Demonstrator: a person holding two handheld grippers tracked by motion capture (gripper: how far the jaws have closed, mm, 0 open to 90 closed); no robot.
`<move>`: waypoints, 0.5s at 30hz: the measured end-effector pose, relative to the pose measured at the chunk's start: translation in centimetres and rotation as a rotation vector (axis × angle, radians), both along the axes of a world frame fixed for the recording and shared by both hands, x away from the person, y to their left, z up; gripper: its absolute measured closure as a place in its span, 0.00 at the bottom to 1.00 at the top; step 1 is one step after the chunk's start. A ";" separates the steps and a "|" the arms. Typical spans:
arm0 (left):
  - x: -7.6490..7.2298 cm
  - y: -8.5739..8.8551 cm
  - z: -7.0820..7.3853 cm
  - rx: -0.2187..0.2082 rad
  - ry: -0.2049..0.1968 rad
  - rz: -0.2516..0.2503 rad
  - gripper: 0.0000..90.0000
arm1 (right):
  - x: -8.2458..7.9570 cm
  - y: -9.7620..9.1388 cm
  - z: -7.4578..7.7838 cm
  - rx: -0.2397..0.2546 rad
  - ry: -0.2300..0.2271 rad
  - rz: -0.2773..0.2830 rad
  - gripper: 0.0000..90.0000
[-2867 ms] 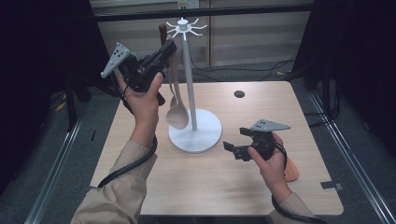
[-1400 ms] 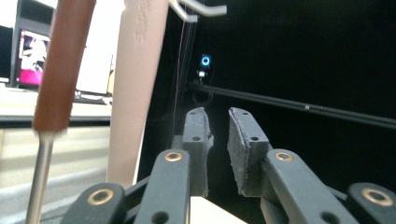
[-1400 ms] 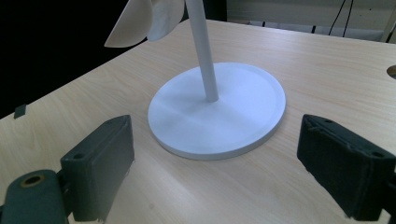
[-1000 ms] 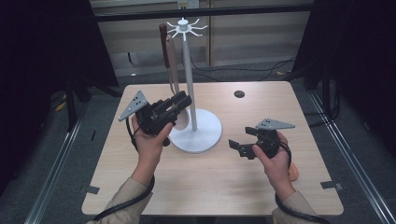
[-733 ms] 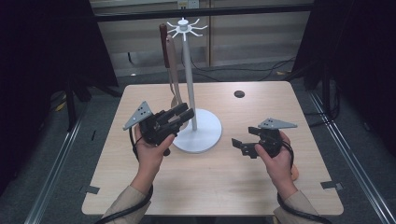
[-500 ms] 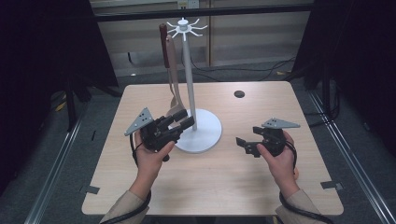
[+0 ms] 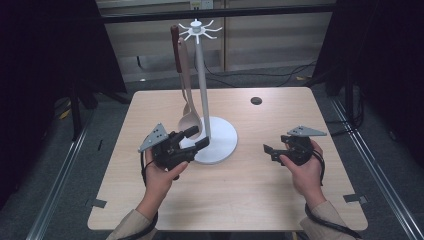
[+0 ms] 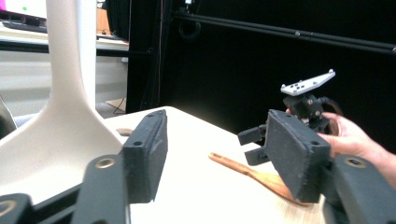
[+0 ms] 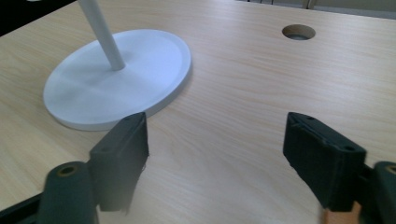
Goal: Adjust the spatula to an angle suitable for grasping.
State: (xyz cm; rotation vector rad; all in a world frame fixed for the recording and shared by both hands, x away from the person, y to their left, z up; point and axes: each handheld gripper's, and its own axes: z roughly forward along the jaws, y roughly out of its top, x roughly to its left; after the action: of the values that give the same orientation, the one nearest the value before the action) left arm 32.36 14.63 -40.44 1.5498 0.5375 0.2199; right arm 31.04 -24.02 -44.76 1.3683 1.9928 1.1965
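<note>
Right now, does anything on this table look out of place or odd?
One thing: a wooden spatula lies flat on the table by the right gripper, while the beige spoon hangs from the white stand.

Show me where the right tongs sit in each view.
High view: right tongs right of centre, pointing left toward the stand's base.
Left gripper view: the tongs right of centre, farther off, under their grey plate.
Right gripper view: the tongs rise from the bottom edge, open.
Shared landmark: the wood table.
</note>
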 end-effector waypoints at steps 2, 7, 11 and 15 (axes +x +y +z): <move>-0.1 -0.1 -0.2 0.014 0.000 -0.004 0.37 | 0.1 -0.5 -0.2 0.001 0.008 -0.015 0.34; -0.3 -0.3 -0.6 0.026 0.005 -0.007 0.29 | 0.3 -2.0 -0.5 -0.005 0.046 -0.059 0.50; -0.4 -0.4 -0.9 0.040 0.017 0.002 0.24 | 0.4 -3.2 -0.7 -0.003 0.084 -0.085 0.63; -0.6 -0.5 -1.1 0.055 0.022 -0.005 0.22 | 0.5 -3.8 -1.0 -0.030 0.104 -0.106 0.72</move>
State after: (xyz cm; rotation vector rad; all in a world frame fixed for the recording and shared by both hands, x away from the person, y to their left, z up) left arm 31.75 14.12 -41.52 1.6086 0.5486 0.2149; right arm 31.49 -27.79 -45.77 1.5296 1.9721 1.0635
